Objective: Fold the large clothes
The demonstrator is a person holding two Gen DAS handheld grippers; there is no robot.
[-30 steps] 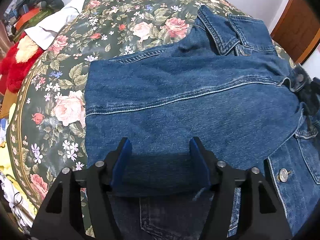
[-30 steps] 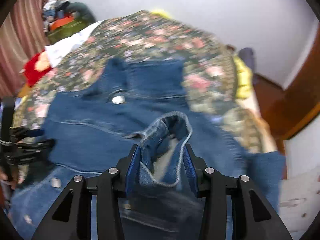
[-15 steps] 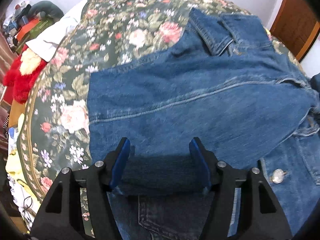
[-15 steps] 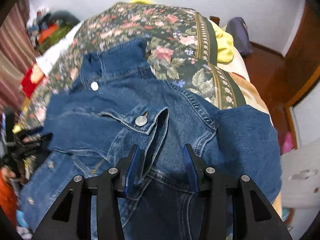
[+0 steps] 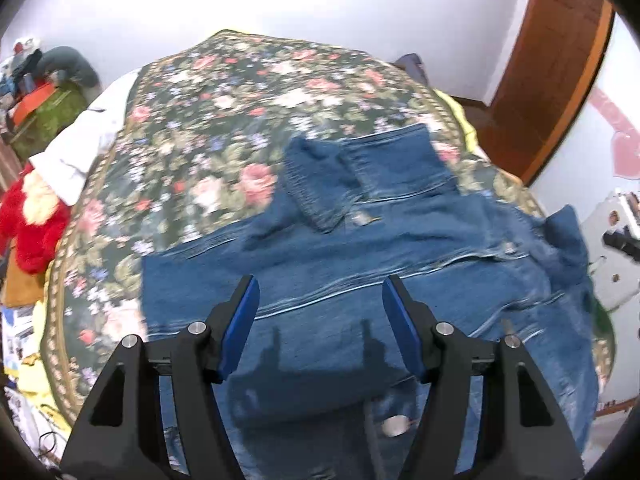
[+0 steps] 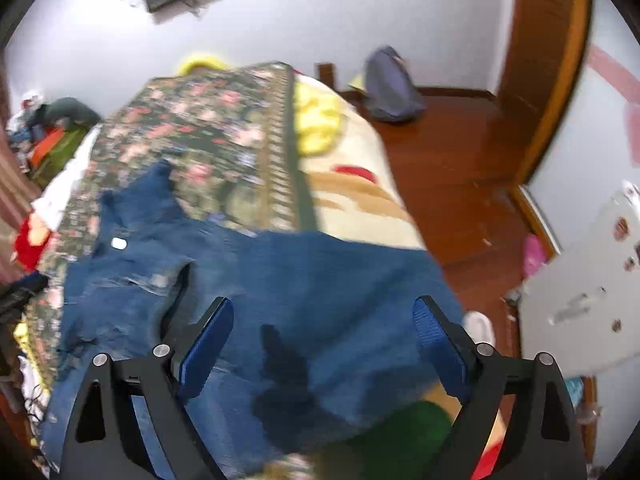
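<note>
A blue denim jacket [image 5: 360,264] lies spread on the floral bedspread [image 5: 224,120], collar toward the far side and one sleeve folded across its body. My left gripper [image 5: 320,316] is open and empty, raised above the jacket's near part. In the right wrist view the same jacket [image 6: 288,280] lies below, its right side hanging toward the bed's edge. My right gripper [image 6: 324,344] is wide open and empty above the denim.
A red plush toy [image 5: 28,224] and white pillow [image 5: 80,144] lie at the bed's left. A yellow cloth [image 6: 320,120] sits at the far corner. Wooden floor [image 6: 452,168], a grey bag [image 6: 392,84], a door [image 5: 560,60] and a white cabinet [image 6: 584,280] are at the right.
My right gripper let go of the denim fold, opened wide and lifted back. My left gripper pulled up and away from the jacket, staying open.
</note>
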